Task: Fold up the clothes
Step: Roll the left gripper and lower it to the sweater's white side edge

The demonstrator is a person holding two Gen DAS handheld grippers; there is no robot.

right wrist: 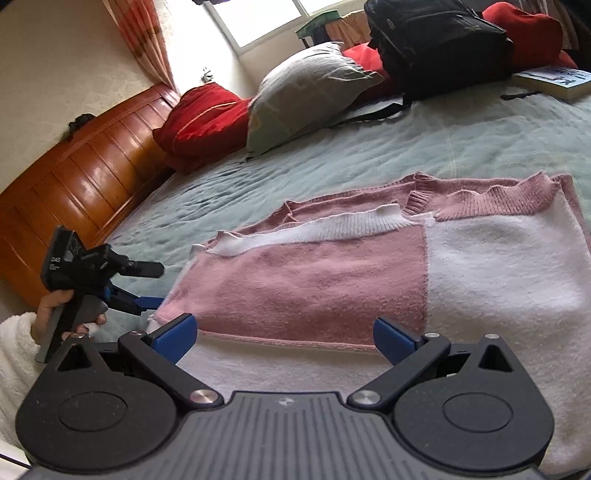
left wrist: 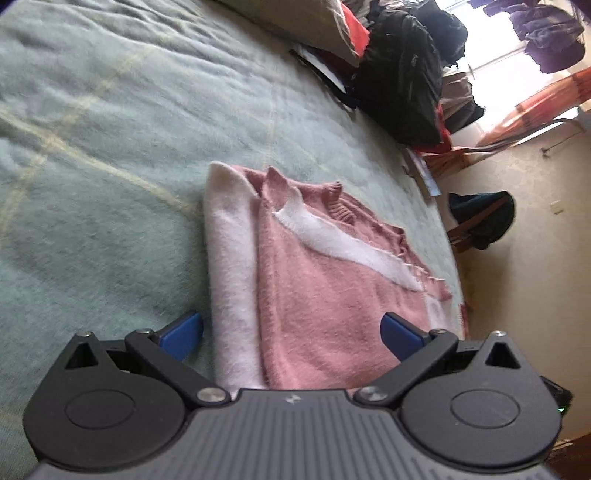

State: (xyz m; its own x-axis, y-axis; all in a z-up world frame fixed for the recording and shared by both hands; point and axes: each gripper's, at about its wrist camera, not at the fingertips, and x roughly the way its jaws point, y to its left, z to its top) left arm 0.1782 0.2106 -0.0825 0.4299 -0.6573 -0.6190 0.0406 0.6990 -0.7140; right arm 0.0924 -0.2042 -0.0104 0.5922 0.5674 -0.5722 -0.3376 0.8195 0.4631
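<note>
On the green blanket (right wrist: 406, 147) lies one pink-and-white sweater (right wrist: 332, 280); both grippers, left (left wrist: 291, 334) and right (right wrist: 284, 338), spread their fingers, empty.

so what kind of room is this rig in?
Most likely a home bedroom. The pink and white knit sweater lies on a bed with a pale green fuzzy blanket, against a glossy wooden headboard, with a grey pillow and a curtained window behind.
</note>
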